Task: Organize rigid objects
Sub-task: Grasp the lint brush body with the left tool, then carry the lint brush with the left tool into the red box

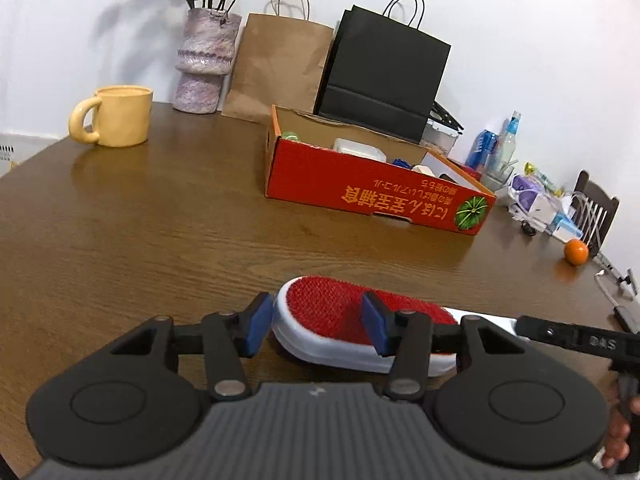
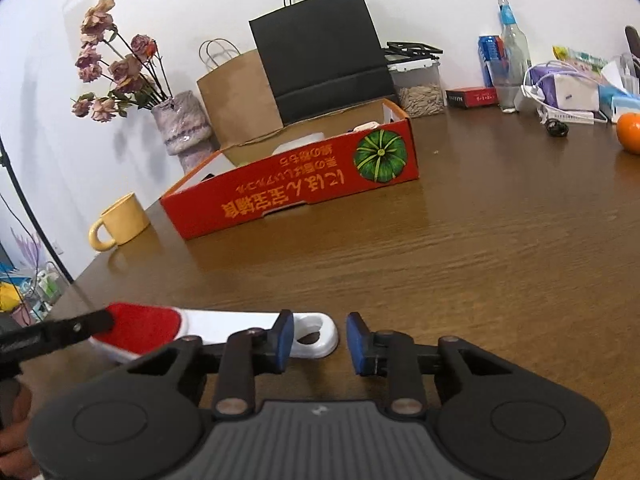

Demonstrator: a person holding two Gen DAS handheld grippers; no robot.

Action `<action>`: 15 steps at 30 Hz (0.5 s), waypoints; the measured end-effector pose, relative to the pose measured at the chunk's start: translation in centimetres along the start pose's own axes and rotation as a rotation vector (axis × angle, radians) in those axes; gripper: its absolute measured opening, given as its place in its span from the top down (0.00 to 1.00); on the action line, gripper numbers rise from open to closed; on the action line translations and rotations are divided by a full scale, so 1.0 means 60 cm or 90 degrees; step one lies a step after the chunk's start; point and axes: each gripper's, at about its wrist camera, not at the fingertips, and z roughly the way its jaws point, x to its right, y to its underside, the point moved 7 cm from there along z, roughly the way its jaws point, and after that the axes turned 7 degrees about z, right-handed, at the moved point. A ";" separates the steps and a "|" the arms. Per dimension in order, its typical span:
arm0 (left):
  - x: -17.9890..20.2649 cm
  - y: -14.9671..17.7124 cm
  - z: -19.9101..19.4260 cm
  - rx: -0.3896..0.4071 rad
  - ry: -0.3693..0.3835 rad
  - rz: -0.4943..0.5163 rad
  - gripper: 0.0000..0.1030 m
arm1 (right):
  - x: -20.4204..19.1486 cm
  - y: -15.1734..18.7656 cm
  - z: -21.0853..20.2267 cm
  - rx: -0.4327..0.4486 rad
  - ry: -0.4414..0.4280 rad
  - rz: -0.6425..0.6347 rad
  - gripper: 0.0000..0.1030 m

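Observation:
A lint brush (image 1: 320, 304) with a red fabric head and a white handle (image 2: 236, 326) lies flat on the wooden table (image 1: 160, 220). My left gripper (image 1: 316, 326) is open and low over the red head. One blue pad is beside the head's rounded tip, the other over its red face. My right gripper (image 2: 316, 340) is also open at the other end. The handle's end, with its hanging hole, lies between the pads, and I see no pad pressing on it. An open orange-red cardboard box (image 1: 360, 192) (image 2: 280, 196) holding several small items stands beyond the brush.
A yellow mug (image 1: 120, 116) and a vase of dried flowers (image 1: 204, 60) stand at the back left. Brown (image 1: 276, 64) and black (image 1: 384, 76) paper bags lean on the wall behind the box. Bottles, packets, cables and an orange (image 1: 576, 252) crowd the right side.

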 end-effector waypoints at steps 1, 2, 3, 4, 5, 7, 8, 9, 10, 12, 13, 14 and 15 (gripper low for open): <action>-0.003 0.003 0.001 -0.005 0.004 -0.009 0.52 | -0.002 -0.002 0.003 0.002 0.016 -0.012 0.88; -0.004 0.004 0.002 -0.008 0.005 -0.017 0.52 | -0.005 -0.005 0.004 0.006 0.015 -0.017 0.88; -0.005 0.006 0.001 -0.009 0.006 -0.023 0.52 | -0.006 -0.009 0.004 0.007 0.013 -0.016 0.88; -0.005 0.007 0.000 -0.008 0.006 -0.024 0.52 | -0.008 -0.012 0.006 0.003 0.016 -0.021 0.88; -0.003 0.007 0.000 -0.006 0.007 -0.022 0.52 | -0.010 -0.012 0.010 0.000 0.022 -0.033 0.88; 0.000 0.004 -0.003 0.002 0.009 -0.015 0.51 | -0.011 -0.009 0.019 -0.013 0.032 -0.042 0.88; 0.001 0.003 -0.002 -0.001 0.008 -0.015 0.51 | -0.008 -0.011 0.021 -0.009 0.027 -0.032 0.87; 0.000 0.002 -0.001 -0.003 0.008 -0.017 0.51 | -0.005 -0.013 0.023 -0.011 0.021 -0.017 0.87; -0.001 0.002 -0.001 -0.004 0.007 -0.018 0.51 | -0.001 -0.015 0.024 -0.016 0.015 0.000 0.87; 0.001 0.002 -0.002 -0.003 0.002 -0.017 0.52 | 0.005 -0.018 0.028 -0.023 0.003 0.026 0.87; 0.004 0.003 -0.004 0.001 -0.004 -0.014 0.52 | 0.006 -0.018 0.029 -0.025 -0.005 0.035 0.87; 0.008 0.005 -0.008 0.007 -0.009 -0.008 0.52 | 0.008 -0.018 0.030 -0.026 -0.010 0.042 0.86; 0.013 0.007 -0.013 0.014 -0.012 -0.001 0.52 | 0.008 -0.017 0.030 -0.021 -0.015 0.039 0.86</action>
